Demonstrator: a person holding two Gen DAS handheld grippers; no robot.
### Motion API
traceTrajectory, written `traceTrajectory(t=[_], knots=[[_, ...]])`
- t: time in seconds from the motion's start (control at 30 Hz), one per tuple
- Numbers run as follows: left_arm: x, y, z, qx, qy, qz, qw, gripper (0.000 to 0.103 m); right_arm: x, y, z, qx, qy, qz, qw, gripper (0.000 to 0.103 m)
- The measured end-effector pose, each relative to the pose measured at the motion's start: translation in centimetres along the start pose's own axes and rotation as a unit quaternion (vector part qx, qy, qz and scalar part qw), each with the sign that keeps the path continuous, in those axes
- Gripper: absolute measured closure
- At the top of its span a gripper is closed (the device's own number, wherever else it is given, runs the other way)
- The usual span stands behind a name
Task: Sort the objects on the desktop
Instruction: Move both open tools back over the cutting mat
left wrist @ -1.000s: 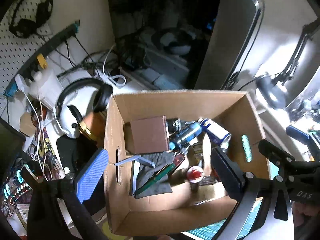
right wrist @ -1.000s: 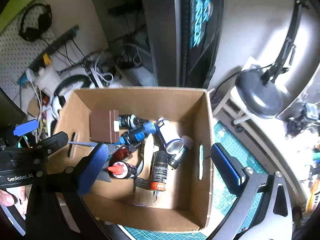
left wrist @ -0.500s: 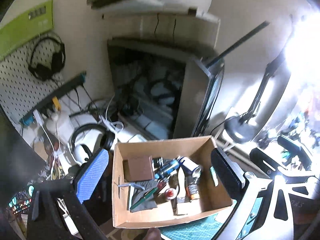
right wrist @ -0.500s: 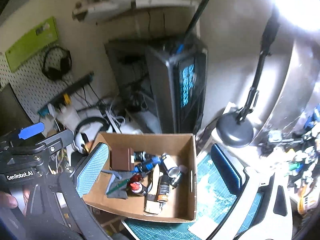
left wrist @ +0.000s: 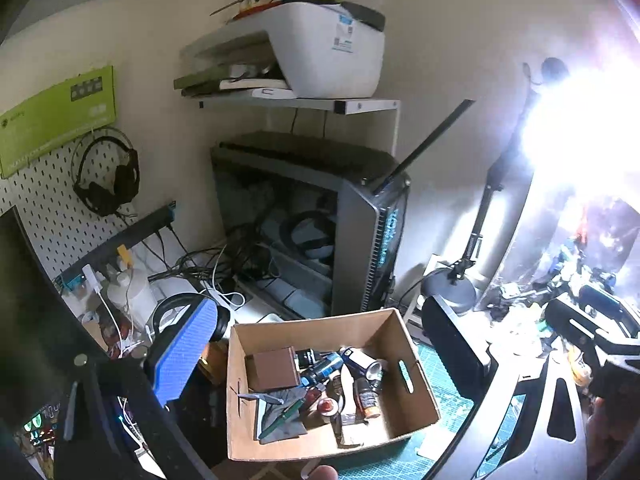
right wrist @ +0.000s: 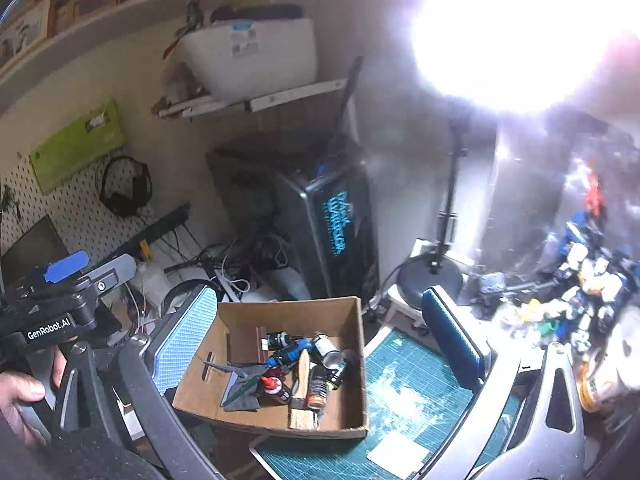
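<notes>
An open cardboard box (left wrist: 320, 446) sits on the desk below both grippers. It holds a small brown box (left wrist: 274, 368), a blue bottle (left wrist: 320, 372), a white and blue can (left wrist: 362, 362), a red-capped bottle (left wrist: 327, 406), a brush (right wrist: 302, 388) and a grey cloth (left wrist: 280, 420). My left gripper (left wrist: 320, 348) hangs open well above the box with nothing between its fingers. Also high above the box, my right gripper (right wrist: 320, 338) is open and empty. In the right wrist view a hand (right wrist: 24, 392) holds the left gripper's body (right wrist: 60, 304).
A PC tower (left wrist: 320, 220) stands behind the box, under a shelf with a printer (left wrist: 332, 48). White headphones (left wrist: 180, 312) and cables lie left of the box. A lamp base (right wrist: 430, 276), a green cutting mat (right wrist: 412, 392) and small figurines (right wrist: 580, 280) are to the right. Lamp glare washes out the upper right.
Both grippers have risen and pulled back from the box, so it looks much smaller and the shelf and printer have come into view. Both stayed open and empty.
</notes>
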State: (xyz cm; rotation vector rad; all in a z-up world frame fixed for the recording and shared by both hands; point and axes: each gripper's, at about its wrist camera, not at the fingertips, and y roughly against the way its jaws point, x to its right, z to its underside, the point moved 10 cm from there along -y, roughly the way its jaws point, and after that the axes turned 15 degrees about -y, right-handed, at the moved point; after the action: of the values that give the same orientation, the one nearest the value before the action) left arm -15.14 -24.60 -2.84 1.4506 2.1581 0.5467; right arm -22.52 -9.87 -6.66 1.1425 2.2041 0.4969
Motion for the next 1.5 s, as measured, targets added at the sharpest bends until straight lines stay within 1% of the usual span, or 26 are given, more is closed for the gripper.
traceTrajectory(t=[0.07,0.17,0.2,0.23,0.27,0.33,0.4,0.47,0.53,0.63,0.7,0.83,0.93,1.03,1.13,1.23,1.3,1.37,1.43,1.5], knots=[[0.8,0.5,0.3,0.010,-0.003,0.013,0.9999,0.000,1.1,1.3,0.2,0.010,-0.008,0.009,1.000,0.000],[1.6,1.8,0.7,0.060,0.006,0.028,0.9978,0.000,3.5,2.8,2.0,0.019,-0.031,0.038,0.999,0.000],[2.1,2.0,1.0,0.071,0.008,0.045,0.9964,0.000,4.3,3.3,2.8,0.023,-0.040,0.047,0.998,0.000],[2.8,2.0,1.5,0.075,0.005,0.063,0.9952,0.000,5.1,3.8,3.5,0.027,-0.049,0.056,0.997,0.000],[3.7,1.7,2.2,0.071,-0.001,0.085,0.9939,0.000,5.9,4.4,4.7,0.027,-0.060,0.067,0.996,0.000],[5.2,0.9,3.7,0.050,-0.013,0.122,0.9912,0.000,7.5,5.5,6.9,0.029,-0.083,0.089,0.992,0.000],[6.6,0.8,5.0,0.041,-0.025,0.156,0.9866,0.000,9.1,6.6,9.2,0.031,-0.105,0.111,0.988,0.000],[7.5,0.8,6.2,0.040,-0.041,0.169,0.9839,0.000,10.6,8.4,11.9,0.037,-0.130,0.136,0.981,0.000],[8.6,0.7,7.7,0.032,-0.055,0.191,0.9796,0.000,12.2,10.2,14.8,0.036,-0.153,0.162,0.974,0.000],[10.1,0.7,9.5,0.022,-0.069,0.222,0.9722,0.000,14.4,12.8,17.7,0.036,-0.182,0.196,0.963,0.000],[11.0,0.7,10.4,0.018,-0.076,0.236,0.9687,0.000,15.9,14.7,19.7,0.032,-0.202,0.218,0.954,0.000],[13.2,0.6,11.6,0.014,-0.089,0.258,0.9619,0.000,18.9,18.7,22.7,0.039,-0.231,0.256,0.938,0.000],[15.2,0.4,12.7,0.011,-0.103,0.270,0.9573,0.000,21.0,21.0,24.3,0.041,-0.244,0.271,0.930,0.000],[17.1,0.3,13.8,0.009,-0.117,0.281,0.9525,0.000,22.8,22.8,25.6,0.049,-0.244,0.281,0.927,0.000],[18.9,0.2,14.9,0.009,-0.130,0.293,0.9473,0.000,24.7,23.6,27.3,0.036,-0.253,0.303,0.918,0.001],[20.4,0.4,15.6,0.023,-0.134,0.305,0.9425,0.000,26.0,24.1,28.6,0.036,-0.269,0.312,0.911,0.002],[21.4,0.3,15.9,0.019,-0.145,0.306,0.9406,0.000,26.6,24.2,29.3,0.032,-0.279,0.318,0.905,0.002],[22.1,0.4,16.2,0.019,-0.150,0.314,0.9373,0.000,27.1,24.4,29.7,0.033,-0.288,0.316,0.903,0.002],[22.7,0.4,16.7,0.016,-0.152,0.326,0.9330,0.000,27.3,24.4,29.6,0.035,-0.283,0.313,0.906,0.002],[23.3,0.4,17.3,0.016,-0.156,0.336,0.9286,0.000,27.6,24.2,29.8,0.031,-0.268,0.324,0.907,0.006]])
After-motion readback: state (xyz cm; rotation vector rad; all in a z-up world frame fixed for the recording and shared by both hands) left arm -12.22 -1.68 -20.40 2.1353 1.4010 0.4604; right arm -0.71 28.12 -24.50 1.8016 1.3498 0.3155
